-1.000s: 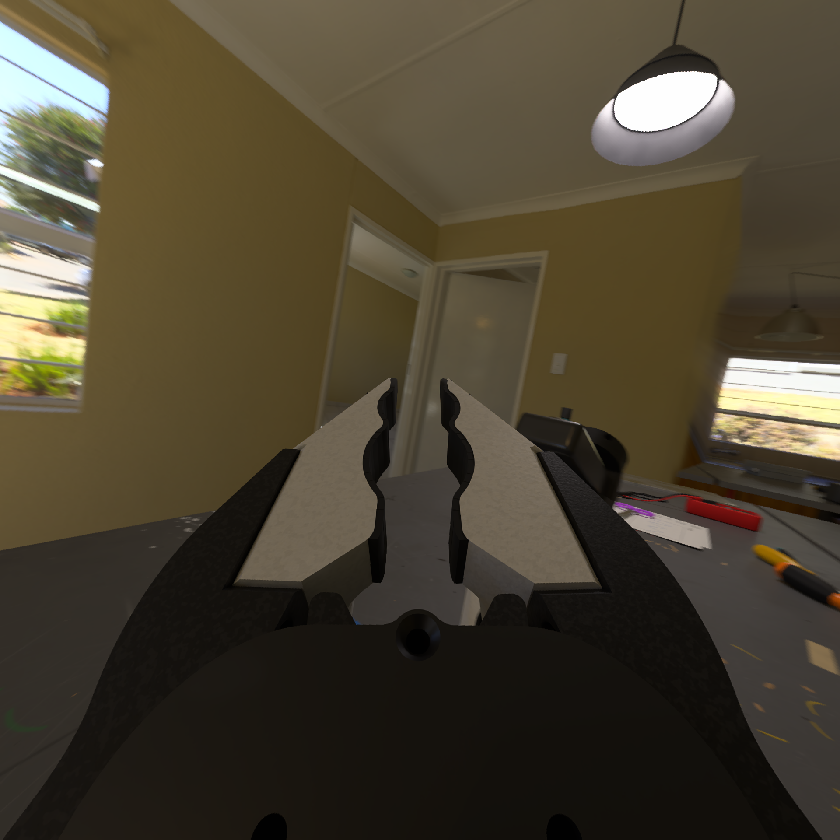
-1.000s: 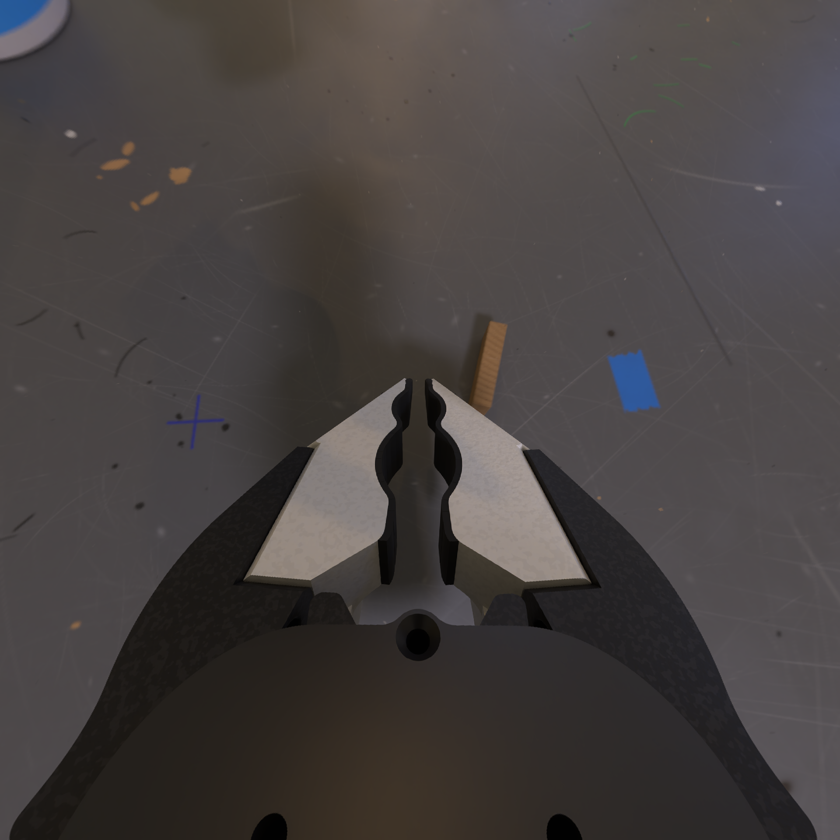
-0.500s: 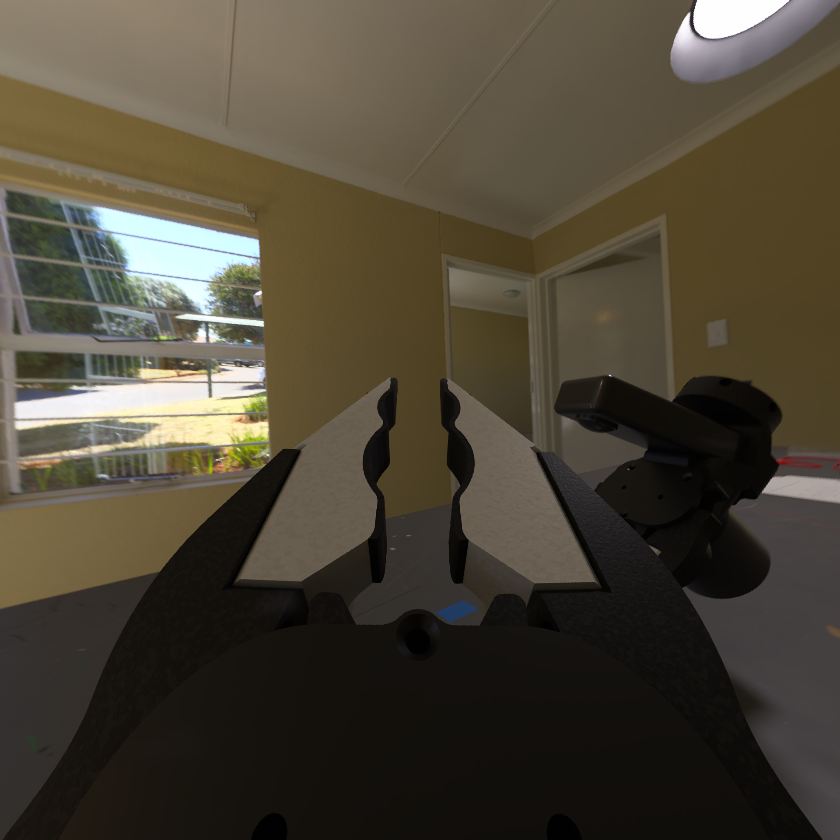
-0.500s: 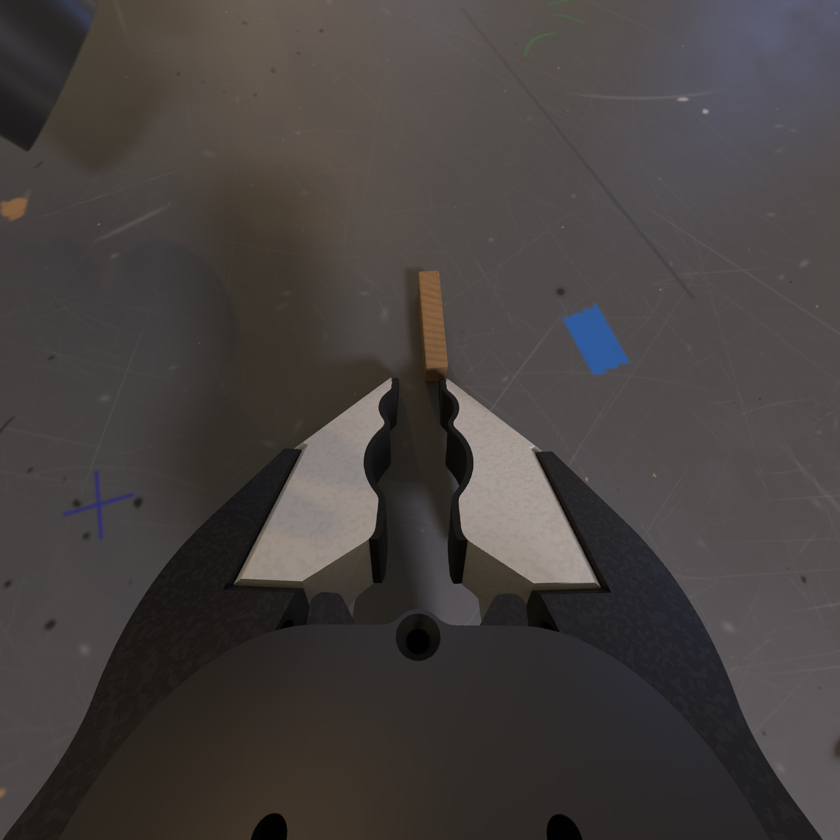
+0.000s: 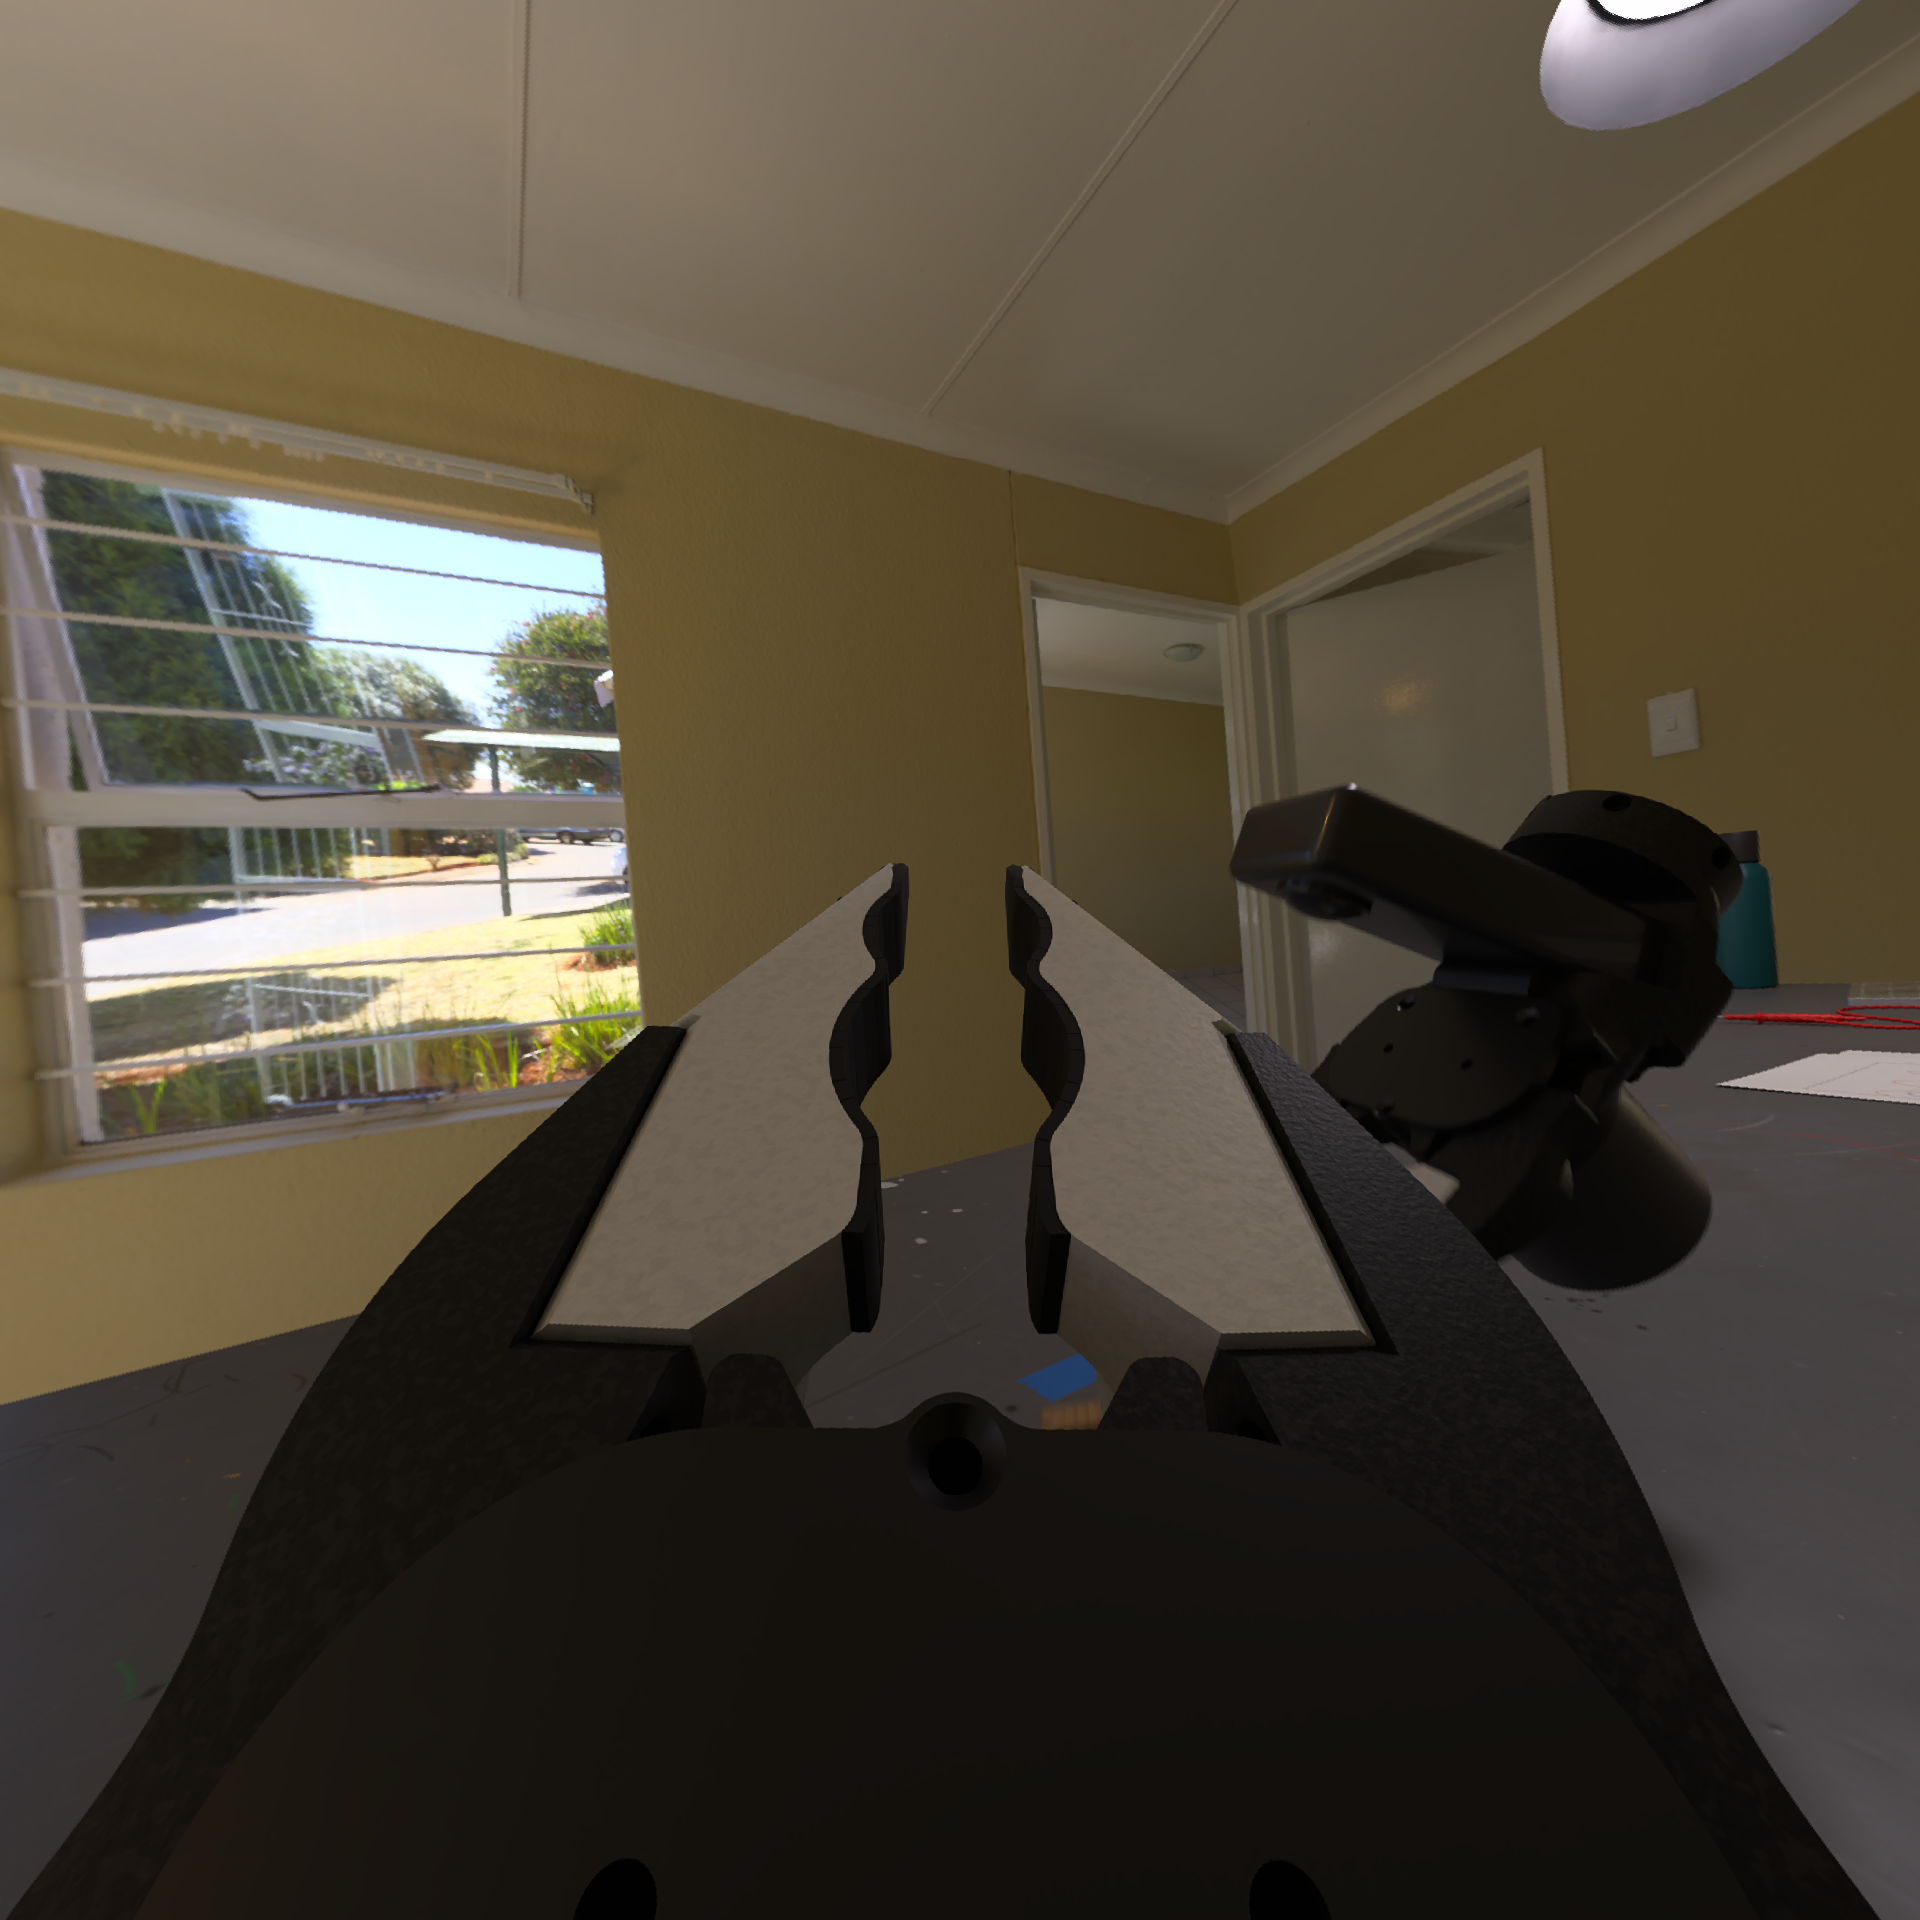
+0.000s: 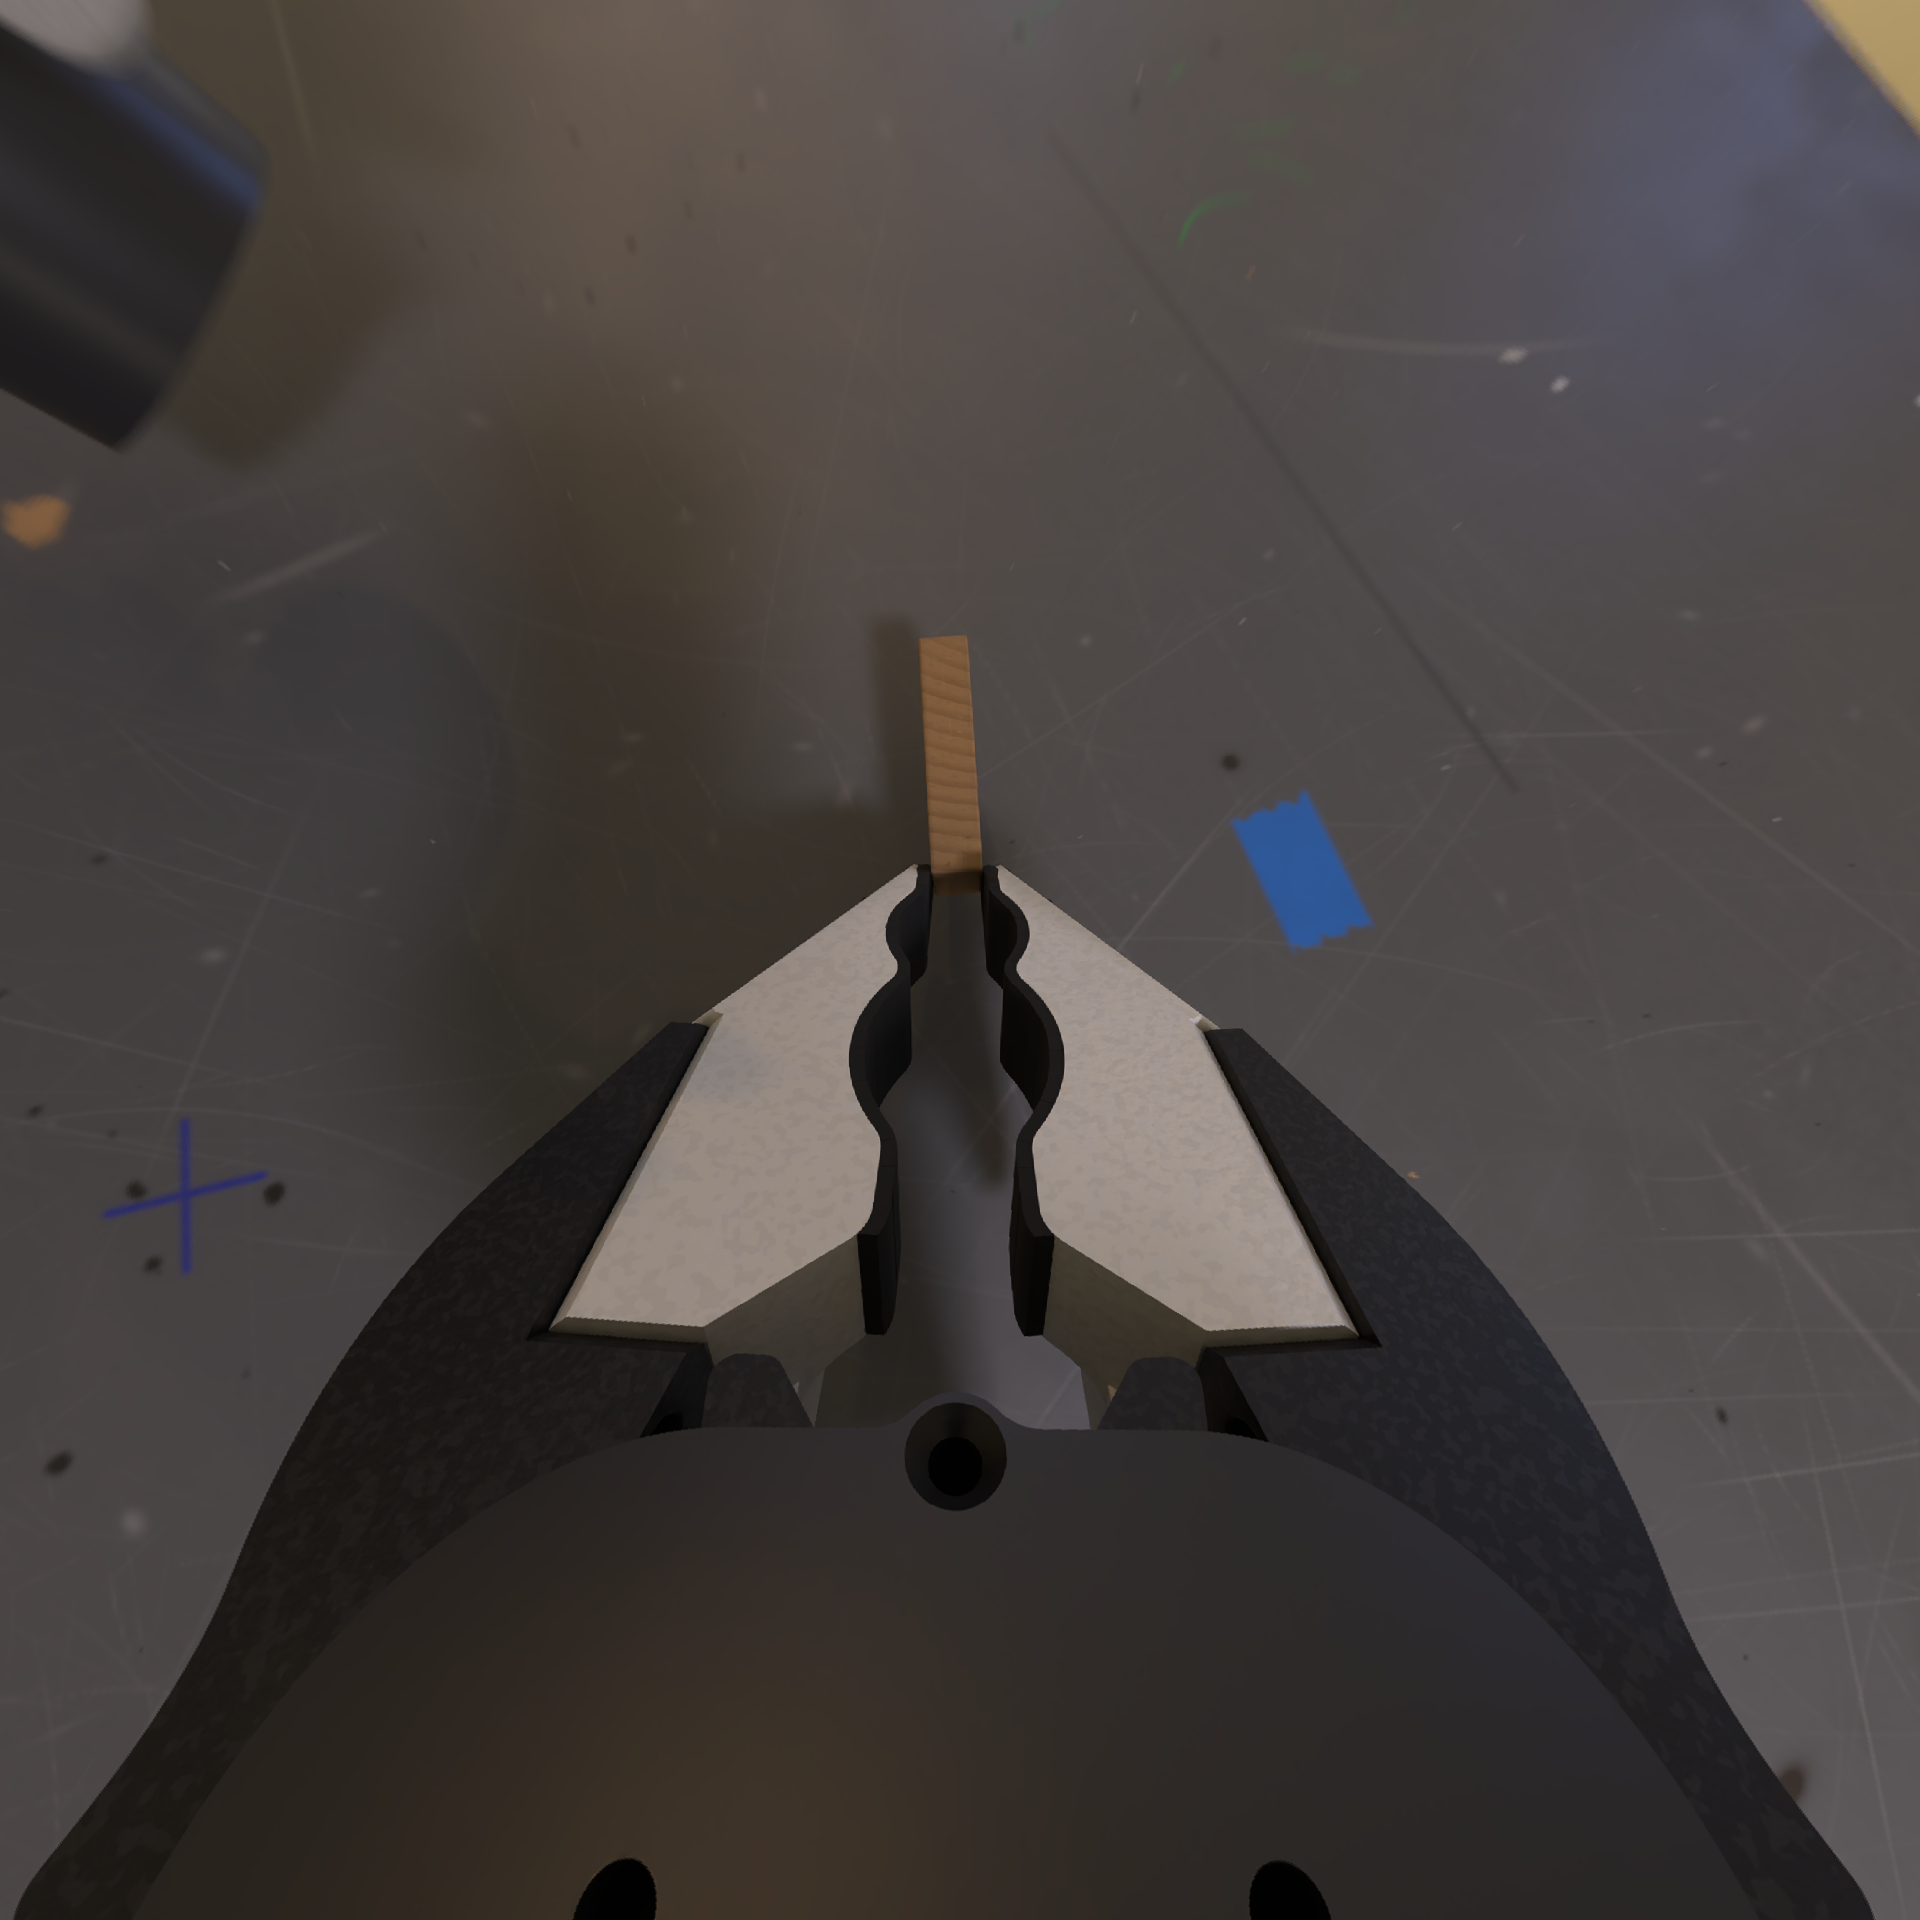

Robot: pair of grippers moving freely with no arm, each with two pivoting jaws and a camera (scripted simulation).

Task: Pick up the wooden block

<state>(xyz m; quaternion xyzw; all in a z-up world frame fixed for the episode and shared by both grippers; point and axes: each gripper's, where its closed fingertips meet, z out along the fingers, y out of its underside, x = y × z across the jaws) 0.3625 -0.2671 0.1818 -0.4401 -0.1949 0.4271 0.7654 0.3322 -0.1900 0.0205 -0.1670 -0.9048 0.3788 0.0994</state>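
The wooden block (image 6: 951, 758) is a thin tan strip on the dark scratched table (image 6: 1455, 520), pointing away from me. My right gripper (image 6: 954, 883) looks down at it, and its two fingertips press on either side of the block's near end. A faint shadow lies just left of the block. My left gripper (image 5: 956, 883) is open and empty, held above the table and pointing at the yellow wall. A sliver of the block (image 5: 1070, 1415) shows below its fingers. The right gripper's black body (image 5: 1507, 1039) shows at the right of the left wrist view.
A blue tape patch (image 6: 1299, 868) lies right of the block and a blue cross mark (image 6: 185, 1195) to the left. A blurred dark body (image 6: 104, 260) fills the upper left corner. White paper (image 5: 1829, 1075) and red cable (image 5: 1849, 1016) lie far right.
My right gripper moved forward over the block's near end and its jaws narrowed onto it. The left wrist view turned slightly, bringing the right gripper's body nearer.
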